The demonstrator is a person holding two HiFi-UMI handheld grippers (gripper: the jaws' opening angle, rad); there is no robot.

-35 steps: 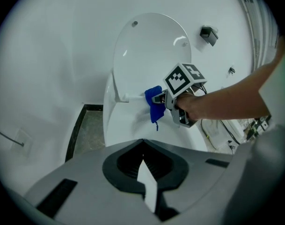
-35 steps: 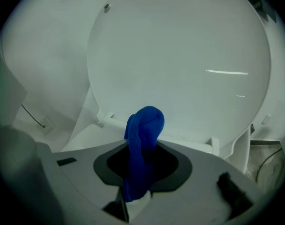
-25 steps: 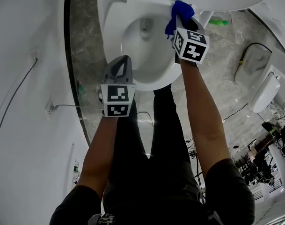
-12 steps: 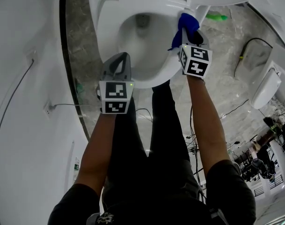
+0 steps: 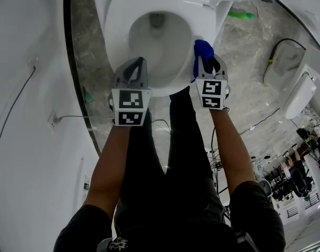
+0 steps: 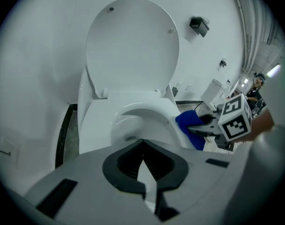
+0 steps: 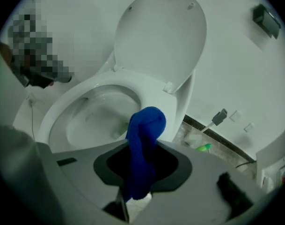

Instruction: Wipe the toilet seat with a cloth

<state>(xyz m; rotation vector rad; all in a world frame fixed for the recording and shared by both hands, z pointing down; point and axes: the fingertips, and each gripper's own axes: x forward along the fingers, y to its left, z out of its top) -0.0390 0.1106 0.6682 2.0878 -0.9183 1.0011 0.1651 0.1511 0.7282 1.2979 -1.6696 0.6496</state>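
- L gripper [image 5: 141, 62]: jaws together, tips meet, nothing between them (clear in L gripper view [image 6: 142, 145]).
- L gripper sits over front-left edge of toilet seat [image 5: 114, 28], pointing steeply down. Touching seat or not: can't tell.
- L marker cube [image 5: 131, 107] faces head cam, forearm behind it.
- R gripper [image 5: 206, 63]: clamped on blue cloth [image 5: 203, 50]. In R gripper view [image 7: 141, 150] the cloth [image 7: 144, 135] runs between both jaws and bulges out past the tips as a folded lump.
- Cloth pos: on right-front part of the seat ring, just beside bowl [image 5: 157, 38] opening. L gripper view shows cloth [image 6: 191, 125] against seat's right outer edge. Looks pressed on; actual contact line hidden by cloth.
- R marker cube [image 5: 211, 93] just behind the jaws, also seen from L side [image 6: 235, 118].
- Seat is down on the bowl, white, whole ring visible [image 7: 149, 87] [image 6: 93, 118].
- Lid [image 6: 133, 46] up, leaning back to the wall; same in R gripper view [image 7: 161, 36].
- Grippers well apart, L at the seat's left front, R at its right front, bowl front between them.
- Person stands at front of toilet, dark trousers [image 5: 170, 156], both arms stretched fwd.
- Floor: grey marbled tile [image 5: 89, 41]. Green object [image 5: 241, 14] lies on it right of toilet base, near wall [image 7: 204, 147]. Black cable [image 5: 278, 56] loops on floor further right.
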